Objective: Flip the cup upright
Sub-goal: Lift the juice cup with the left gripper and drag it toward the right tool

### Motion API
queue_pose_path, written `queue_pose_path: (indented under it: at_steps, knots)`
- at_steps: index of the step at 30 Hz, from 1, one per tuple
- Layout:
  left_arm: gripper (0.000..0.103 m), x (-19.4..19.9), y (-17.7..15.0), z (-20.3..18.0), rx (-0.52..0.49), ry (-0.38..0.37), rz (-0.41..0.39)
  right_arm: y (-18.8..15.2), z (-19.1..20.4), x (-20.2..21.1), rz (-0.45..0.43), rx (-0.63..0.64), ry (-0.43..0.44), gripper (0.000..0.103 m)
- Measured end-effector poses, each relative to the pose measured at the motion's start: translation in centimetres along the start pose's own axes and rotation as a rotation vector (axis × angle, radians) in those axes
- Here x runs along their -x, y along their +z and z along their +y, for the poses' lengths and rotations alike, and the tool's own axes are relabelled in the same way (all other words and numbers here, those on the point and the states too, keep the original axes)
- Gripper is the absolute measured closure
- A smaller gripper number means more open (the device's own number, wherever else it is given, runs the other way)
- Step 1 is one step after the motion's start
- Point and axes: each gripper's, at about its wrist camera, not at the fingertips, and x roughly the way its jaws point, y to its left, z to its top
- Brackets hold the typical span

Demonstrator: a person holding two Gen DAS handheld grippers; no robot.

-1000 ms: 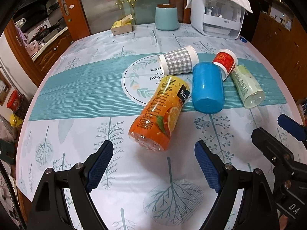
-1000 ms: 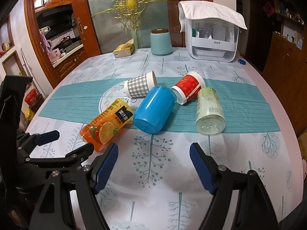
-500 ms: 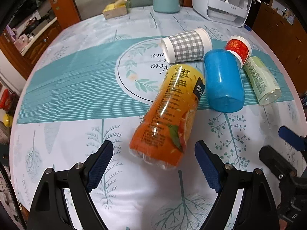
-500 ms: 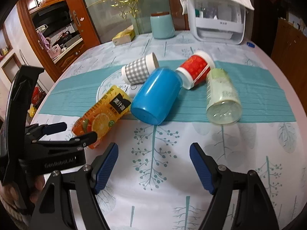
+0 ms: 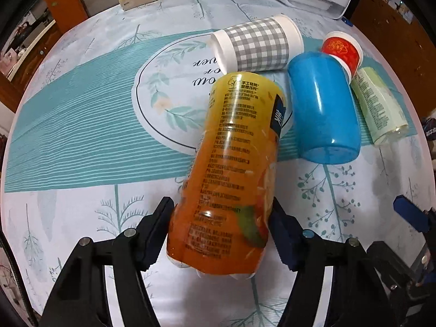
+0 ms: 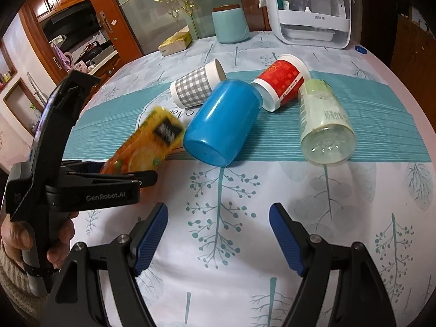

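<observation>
Several cups lie on their sides on the round table. An orange juice cup [image 5: 231, 174] lies nearest me, its base end between my left gripper's [image 5: 220, 231] two pads, which press its sides. In the right wrist view the orange cup [image 6: 147, 147] looks blurred, with the left gripper [image 6: 130, 174] around its near end. A blue cup [image 5: 321, 109] [image 6: 220, 125], a grey checked cup [image 5: 259, 45] [image 6: 194, 87], a red cup [image 5: 342, 50] [image 6: 280, 83] and a pale green cup [image 5: 378, 109] [image 6: 324, 125] lie behind. My right gripper [image 6: 218, 237] is open and empty above the cloth.
A white appliance [image 6: 310, 13], a teal canister [image 6: 230, 23] and a yellow tissue box [image 6: 175, 42] stand at the table's far edge. The right gripper's tip [image 5: 411, 215] shows at the right of the left wrist view. A wooden door and kitchen lie beyond on the left.
My left gripper moved forward over the orange cup and closed its pads on the cup's base end. The right gripper moved slightly closer to the cups and stayed open.
</observation>
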Motion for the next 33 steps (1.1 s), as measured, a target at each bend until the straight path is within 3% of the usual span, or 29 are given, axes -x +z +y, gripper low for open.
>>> queue_pose_path:
  at_steps: [9, 17, 26, 33]
  knots:
    - [0.038, 2.3, -0.7, 0.2, 0.121, -0.051, -0.013, -0.5, -0.8, 0.6, -0.009, -0.036, 0.007, 0.026]
    - [0.037, 4.7, -4.2, -1.0, 0.255, -0.152, -0.001, -1.1, -2.1, 1.4, -0.013, -0.069, -0.027, 0.026]
    - [0.037, 2.4, -8.5, -1.0, 0.437, -0.254, 0.056, -2.2, -2.8, 2.1, -0.001, -0.085, -0.073, 0.026]
    - [0.035, 1.7, -9.1, -1.9, 0.458, -0.298, 0.064, -2.7, -3.2, 2.8, -0.007, -0.096, -0.080, 0.026]
